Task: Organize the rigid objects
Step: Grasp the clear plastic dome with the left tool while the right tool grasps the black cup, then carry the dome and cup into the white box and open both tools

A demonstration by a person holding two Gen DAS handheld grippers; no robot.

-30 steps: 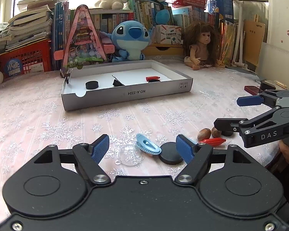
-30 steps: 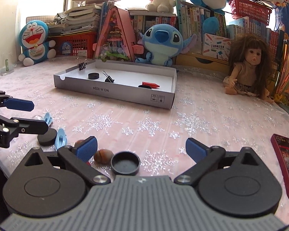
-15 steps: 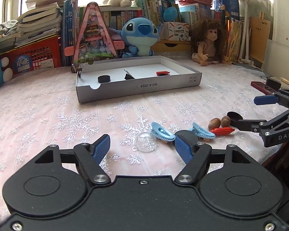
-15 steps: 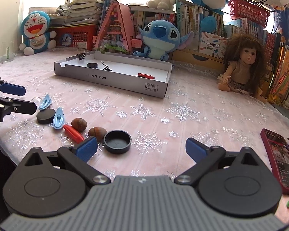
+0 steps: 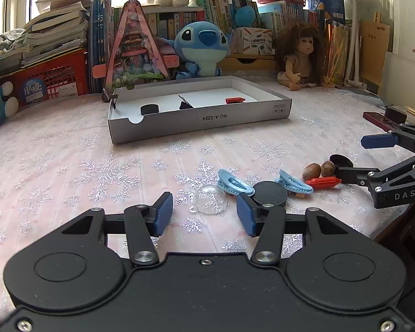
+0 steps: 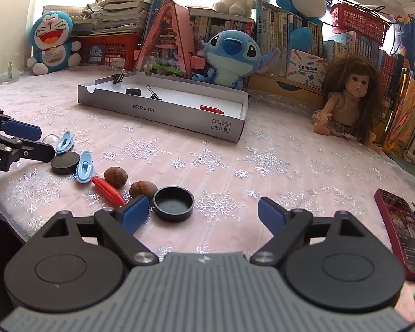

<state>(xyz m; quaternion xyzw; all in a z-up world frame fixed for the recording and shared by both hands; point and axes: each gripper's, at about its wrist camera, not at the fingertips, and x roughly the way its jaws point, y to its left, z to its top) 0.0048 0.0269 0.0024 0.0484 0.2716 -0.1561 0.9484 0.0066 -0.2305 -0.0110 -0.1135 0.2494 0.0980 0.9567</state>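
- On the near table [image 5: 69, 166]: two blue clips [image 5: 233, 184], two nuts [image 6: 115, 176], one red piece [image 6: 108, 191], one black disc [image 5: 269, 193], one black cap [image 6: 173, 203], one clear dome [image 5: 210, 199].
- The far grey tray [image 5: 202, 120] holds a disc, a binder clip and a red piece.
- Left tongs [image 5: 204, 214] have just been closing; spread, dome just ahead, nothing pinched.
- Right tongs [image 6: 203, 211], also just closing, stand wide beside the cap.
- Snowflake cloth; books and plush toys behind.
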